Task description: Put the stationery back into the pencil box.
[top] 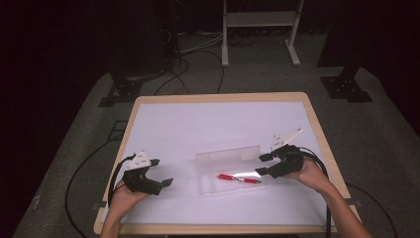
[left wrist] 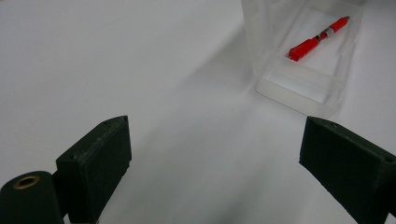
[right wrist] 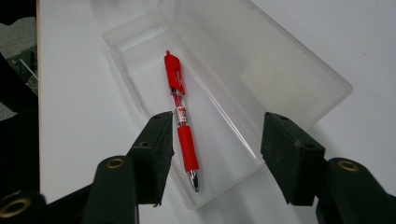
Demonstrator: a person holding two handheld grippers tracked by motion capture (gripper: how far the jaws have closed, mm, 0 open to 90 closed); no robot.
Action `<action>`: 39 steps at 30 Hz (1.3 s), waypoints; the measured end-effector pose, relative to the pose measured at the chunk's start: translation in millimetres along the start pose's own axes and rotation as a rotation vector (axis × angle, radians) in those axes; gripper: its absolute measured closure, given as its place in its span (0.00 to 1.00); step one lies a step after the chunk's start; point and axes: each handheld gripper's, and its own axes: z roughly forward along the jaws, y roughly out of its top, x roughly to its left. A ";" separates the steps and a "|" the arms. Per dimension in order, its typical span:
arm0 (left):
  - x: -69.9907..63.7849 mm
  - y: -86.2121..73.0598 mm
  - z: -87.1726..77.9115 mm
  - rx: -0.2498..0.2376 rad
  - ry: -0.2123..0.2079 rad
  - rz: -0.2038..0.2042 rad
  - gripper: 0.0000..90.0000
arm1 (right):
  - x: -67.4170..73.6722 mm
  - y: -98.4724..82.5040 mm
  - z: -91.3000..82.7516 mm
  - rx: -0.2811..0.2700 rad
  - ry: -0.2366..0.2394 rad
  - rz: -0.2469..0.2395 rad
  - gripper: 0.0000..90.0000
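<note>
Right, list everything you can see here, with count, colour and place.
pen: one, red, lying inside the open case
case: one, clear plastic, lid open, mid-table toward the right gripper
table: one, wooden rim with white top
frame: one, white, on the floor beyond the table
stands: two, black, on the floor at the far corners
left gripper: one, black, open, near left of table
right gripper: one, black, open, at the case's right end

No readable text, label or number anywhere; the red pen's (right wrist: 181,116) band print too small to read
</note>
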 end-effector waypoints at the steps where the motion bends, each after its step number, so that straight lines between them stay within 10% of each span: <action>1: 0.0 0.1 -0.1 0.000 0.000 -0.001 0.10 | 0.0 0.0 0.0 0.000 0.000 0.000 0.47; 39: 0.4 -0.3 -0.1 0.002 -0.002 -0.002 0.10 | -2.3 -39.3 -29.8 -0.018 -0.055 0.085 0.39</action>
